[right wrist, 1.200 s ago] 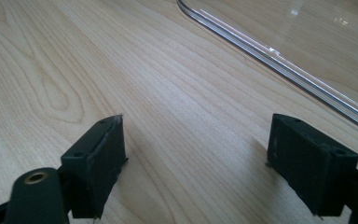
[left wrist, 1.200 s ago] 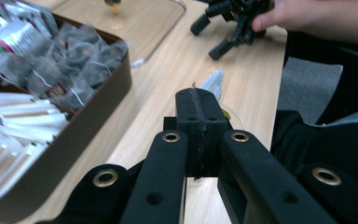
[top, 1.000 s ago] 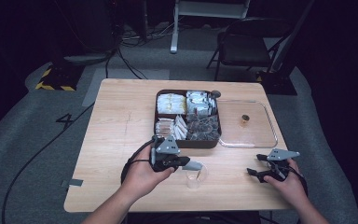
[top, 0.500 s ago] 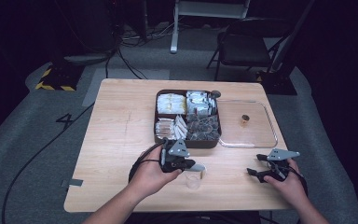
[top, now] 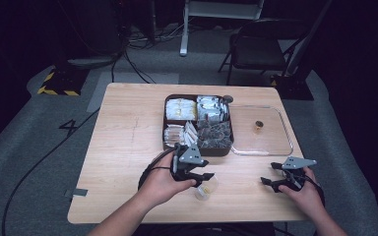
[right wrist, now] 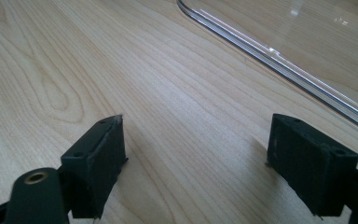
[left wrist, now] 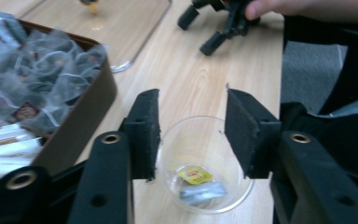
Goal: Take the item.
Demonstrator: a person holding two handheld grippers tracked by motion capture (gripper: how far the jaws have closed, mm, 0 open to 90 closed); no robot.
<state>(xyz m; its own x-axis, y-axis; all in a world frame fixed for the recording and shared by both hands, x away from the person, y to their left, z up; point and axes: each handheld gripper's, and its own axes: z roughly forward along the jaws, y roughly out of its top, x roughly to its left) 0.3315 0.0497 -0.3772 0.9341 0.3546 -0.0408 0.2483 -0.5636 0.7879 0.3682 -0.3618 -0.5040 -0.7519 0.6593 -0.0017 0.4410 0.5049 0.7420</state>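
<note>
Now my left hand-held gripper (left wrist: pixel 191 135) hangs released over the clear cup (left wrist: pixel 205 163) at lower centre, tea bag (left wrist: pixel 198 184) inside, so next I would likely close on its rim.

Matt grained wood table (right wrist: pixel 177 107) (glossy clear plastic cup (left wrist: pixel 205 163))

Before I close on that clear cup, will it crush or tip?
The clear cup looks thin-walled, so it probably flexes if squeezed. It holds just a tea bag, so it is likely light and may slide or tip. The left gripper stands open around it.
</note>
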